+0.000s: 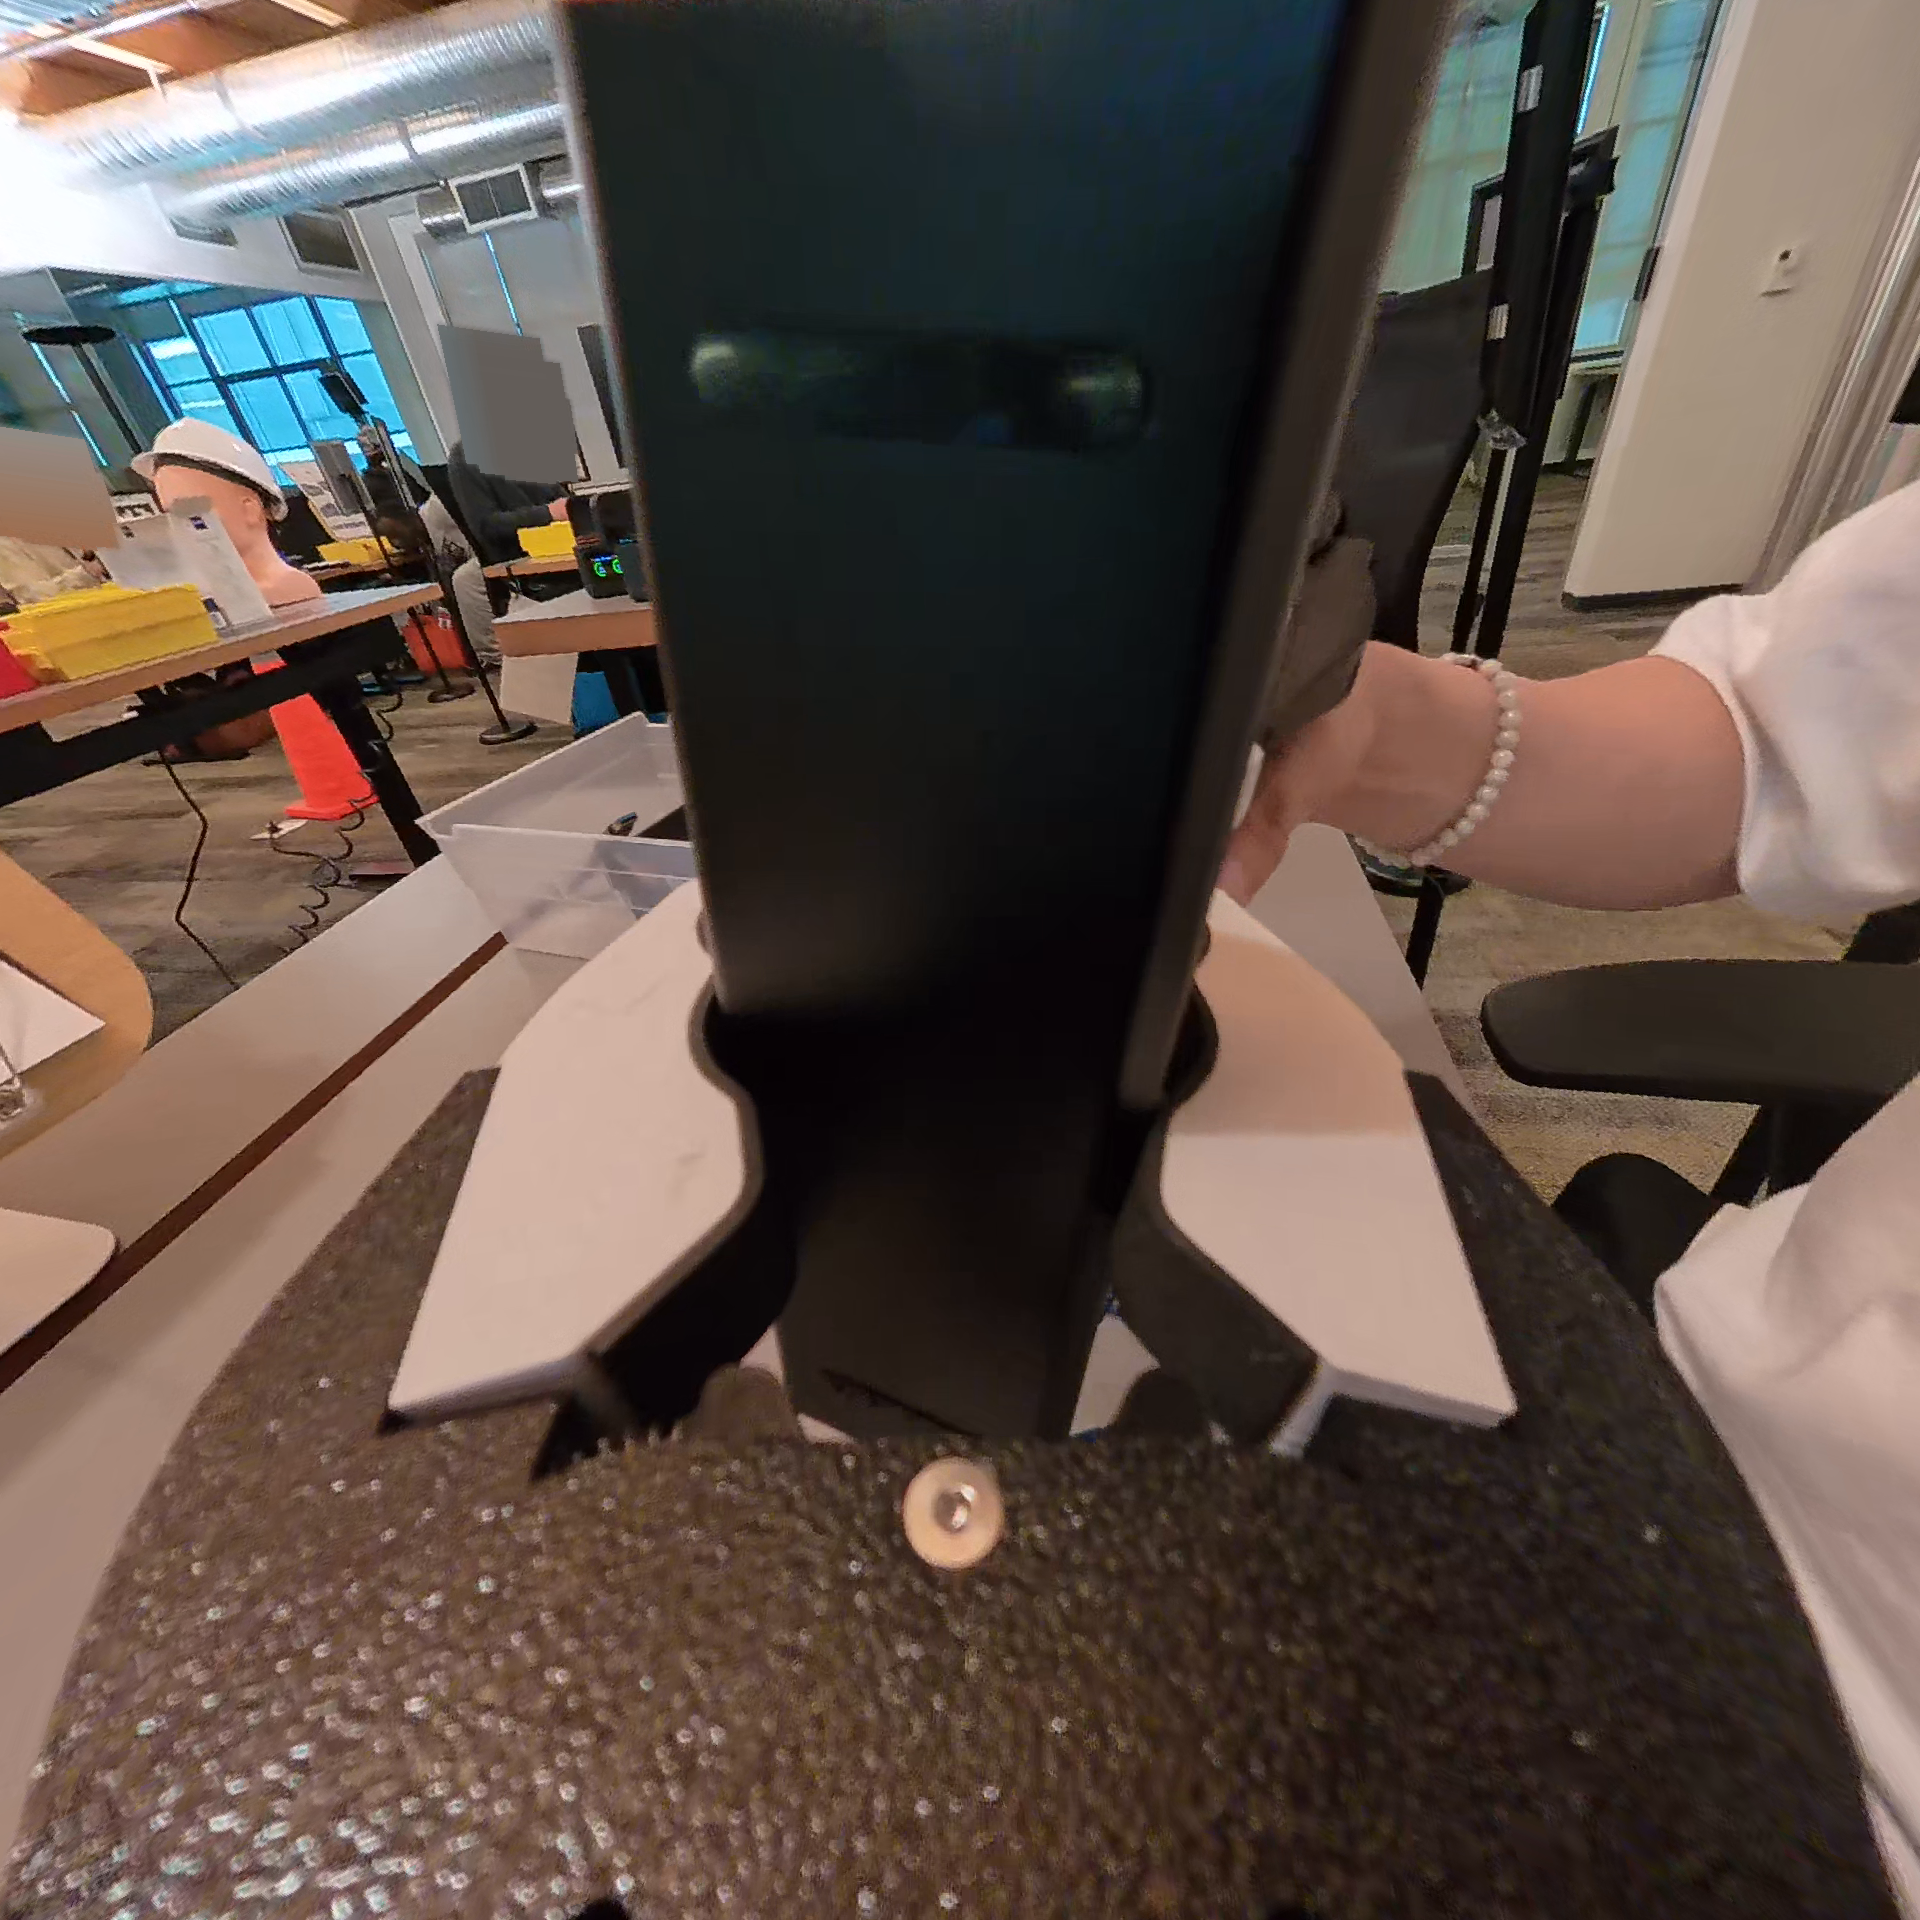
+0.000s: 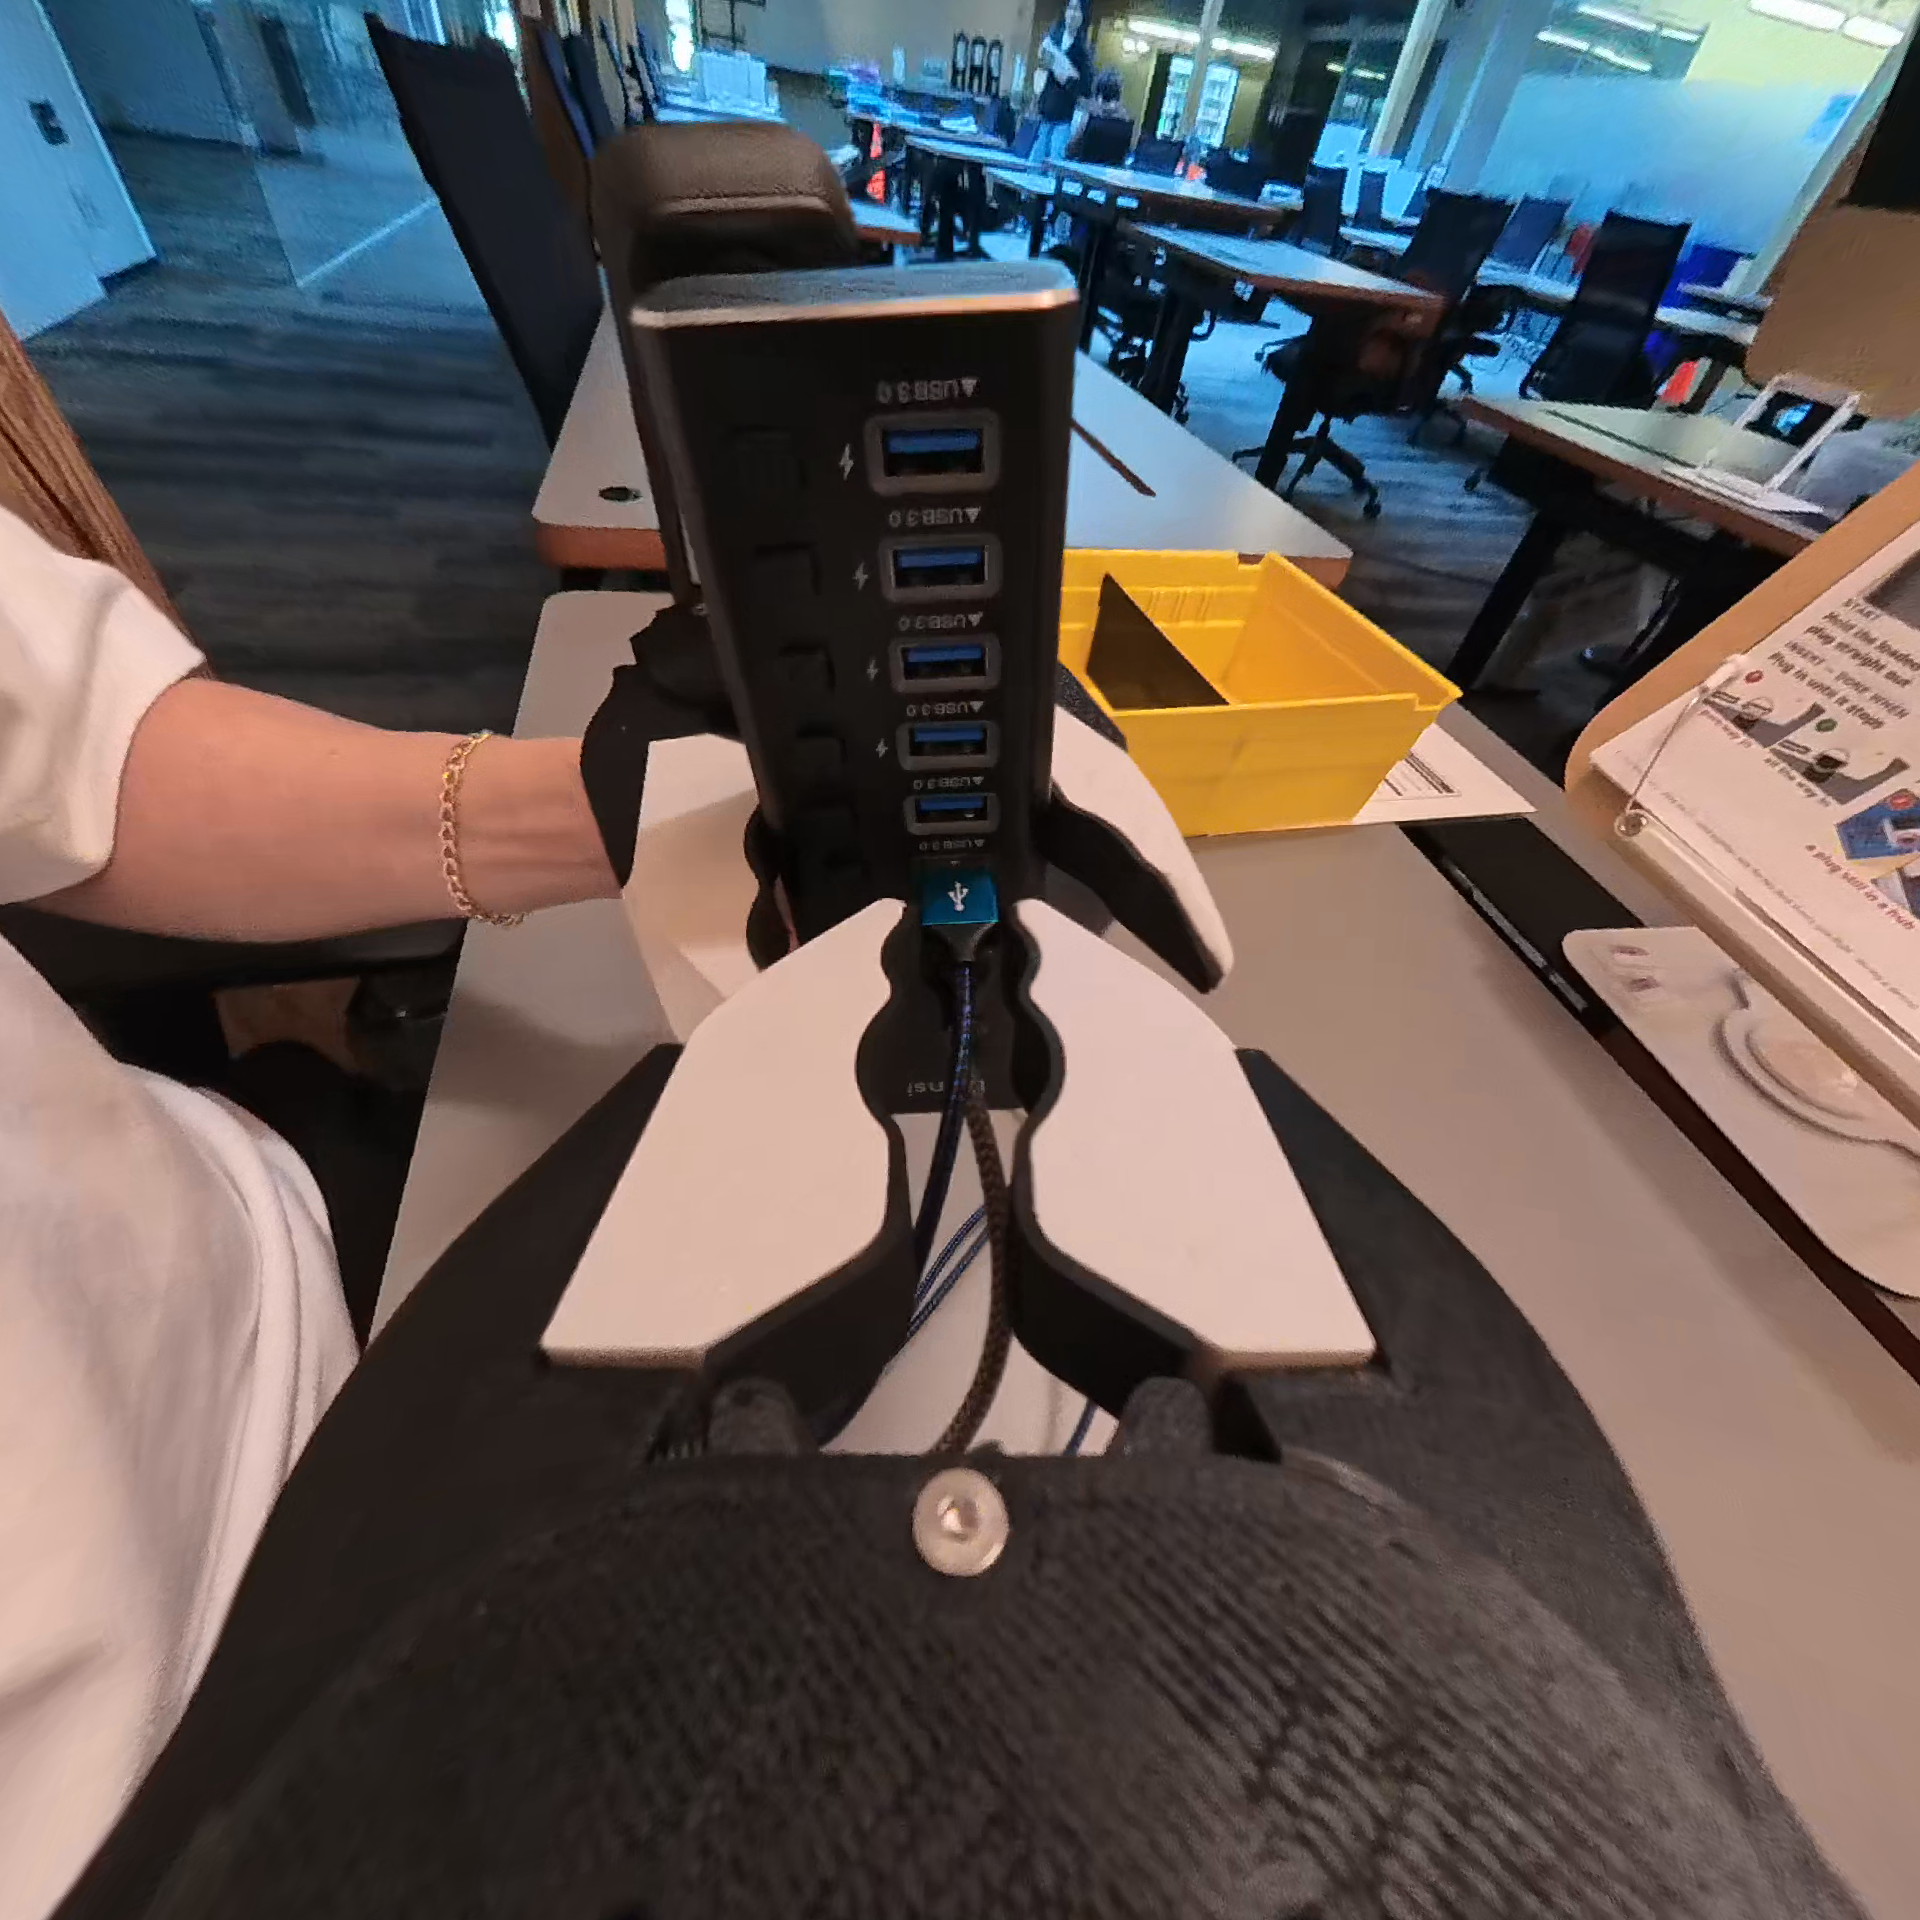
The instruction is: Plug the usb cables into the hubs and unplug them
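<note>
A black USB hub (image 1: 956,623) stands upright in my left gripper (image 1: 951,1023), which is shut on its lower end. That view shows only the hub's plain back. In the right wrist view the hub (image 2: 831,582) shows a column of several blue ports. The left gripper's white fingers (image 2: 1138,821) clamp its base. My right gripper (image 2: 958,925) is shut on a blue USB plug (image 2: 958,896). The plug sits against the hub's lowest port with no metal tip showing. Braided black and blue cable (image 2: 977,1195) runs back between my right fingers.
A yellow bin (image 2: 1299,707) sits on the grey table (image 2: 1403,1039) behind the hub. An instruction board (image 2: 1787,727) leans at the right. A clear plastic bin (image 1: 561,831) stands behind the hub in the left view. A chair armrest (image 1: 1704,1018) is at the table's right edge. Both grippers' tips are close together, under 4 cm apart.
</note>
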